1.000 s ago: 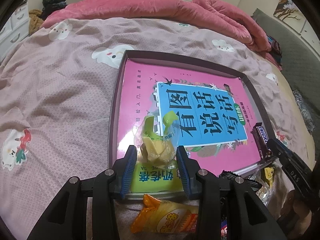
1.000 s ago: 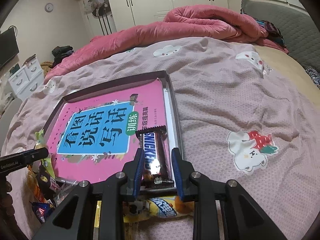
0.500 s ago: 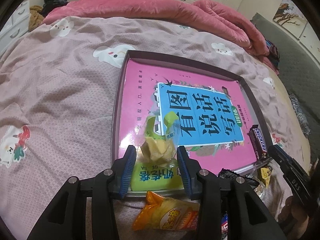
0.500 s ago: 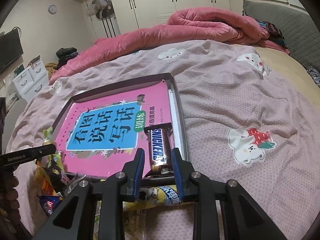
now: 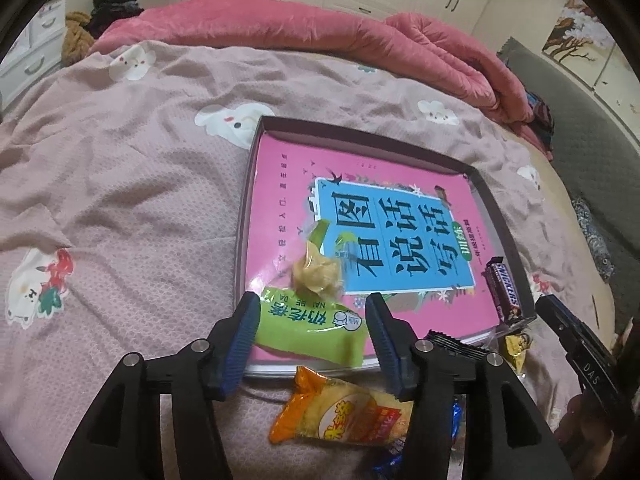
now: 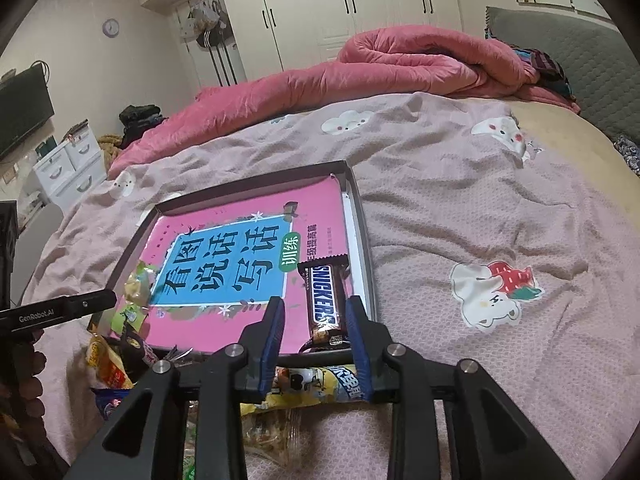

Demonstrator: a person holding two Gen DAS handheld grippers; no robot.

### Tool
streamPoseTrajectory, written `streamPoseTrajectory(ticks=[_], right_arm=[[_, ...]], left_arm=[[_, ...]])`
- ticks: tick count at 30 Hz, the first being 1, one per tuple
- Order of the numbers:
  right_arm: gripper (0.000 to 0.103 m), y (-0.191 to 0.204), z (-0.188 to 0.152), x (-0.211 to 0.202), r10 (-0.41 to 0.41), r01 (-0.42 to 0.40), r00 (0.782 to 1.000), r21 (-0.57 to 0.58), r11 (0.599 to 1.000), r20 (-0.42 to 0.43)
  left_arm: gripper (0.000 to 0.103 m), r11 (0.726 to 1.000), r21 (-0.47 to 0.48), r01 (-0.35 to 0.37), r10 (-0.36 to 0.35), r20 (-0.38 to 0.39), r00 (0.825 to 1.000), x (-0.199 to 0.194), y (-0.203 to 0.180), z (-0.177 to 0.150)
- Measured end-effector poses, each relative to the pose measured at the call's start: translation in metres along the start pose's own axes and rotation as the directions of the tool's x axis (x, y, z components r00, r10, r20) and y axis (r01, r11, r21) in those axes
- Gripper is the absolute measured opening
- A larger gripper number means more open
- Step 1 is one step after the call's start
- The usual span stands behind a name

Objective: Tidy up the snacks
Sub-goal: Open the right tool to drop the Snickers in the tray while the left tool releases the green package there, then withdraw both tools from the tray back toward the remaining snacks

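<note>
Working on a bed sheet (image 5: 120, 208), with a shallow dark tray (image 5: 256, 160) holding a pink book (image 5: 288, 184).

Left gripper (image 5: 312, 320): jaws standing wide apart, gripping nothing. Green snack pack (image 5: 308, 324) lying between the fingers on the tray's near left corner, apparently not pinched; contact with the pads not resolvable.

Right gripper (image 6: 316, 320): jaws parted wider than the bar, holding nothing. Snickers bar (image 6: 325, 300) lying flat on the book by the tray's right rim, lengthwise between the fingers, with a gap showing on either side.

Remaining snacks waiting off the tray at its near edge: orange packet (image 5: 344, 416), yellow packet (image 6: 316, 388), several smaller dark wrappers not identifiable.

Handling judgement:
- Green pack: looking light, soft, crinkly film with loose pale contents bunched at the top. Probably crushing under a hard squeeze; taking hold across the flat printed middle.
- Snickers bar: looking light, fairly stiff, glossy and likely slippery. Taking hold across the short width near mid-length.
- Orange packet: looking puffy, probably fragile inside; pinching the sealed end seam.
</note>
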State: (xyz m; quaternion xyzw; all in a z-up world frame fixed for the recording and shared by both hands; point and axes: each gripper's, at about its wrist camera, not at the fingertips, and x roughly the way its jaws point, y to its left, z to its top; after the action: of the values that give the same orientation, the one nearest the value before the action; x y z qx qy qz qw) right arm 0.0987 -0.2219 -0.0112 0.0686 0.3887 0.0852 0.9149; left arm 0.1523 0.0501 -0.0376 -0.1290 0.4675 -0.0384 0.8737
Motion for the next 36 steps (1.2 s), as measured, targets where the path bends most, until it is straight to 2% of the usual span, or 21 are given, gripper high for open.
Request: streamPoseTrajectory(ticks=[2, 5, 14, 36], right_arm=[[0.042, 0.002, -0.001, -0.005, 0.005, -0.005, 1.000, -0.010, 1.000, 0.013], [0.046, 0.007, -0.001, -0.011, 0.014, -0.014, 0.999, -0.028, 1.000, 0.029], [0.056, 0.017, -0.001, -0.023, 0.036, -0.034, 0.998, -0.044, 0.998, 0.050], [0.063, 0.037, -0.016, -0.048, 0.091, -0.082, 0.994, -0.133, 0.988, 0.067]], left_arm=[[0.062, 1.000, -0.003, 0.002, -0.002, 0.007, 1.000, -0.005, 0.000, 0.000], [0.067, 1.000, -0.005, 0.000, 0.000, 0.018, 1.000, -0.012, 0.001, 0.000], [0.071, 1.000, -0.010, -0.002, 0.002, 0.046, 0.999, -0.031, 0.004, -0.002], [0.073, 0.999, 0.047, 0.000, -0.001, 0.029, 1.000, -0.054, -0.014, -0.028]])
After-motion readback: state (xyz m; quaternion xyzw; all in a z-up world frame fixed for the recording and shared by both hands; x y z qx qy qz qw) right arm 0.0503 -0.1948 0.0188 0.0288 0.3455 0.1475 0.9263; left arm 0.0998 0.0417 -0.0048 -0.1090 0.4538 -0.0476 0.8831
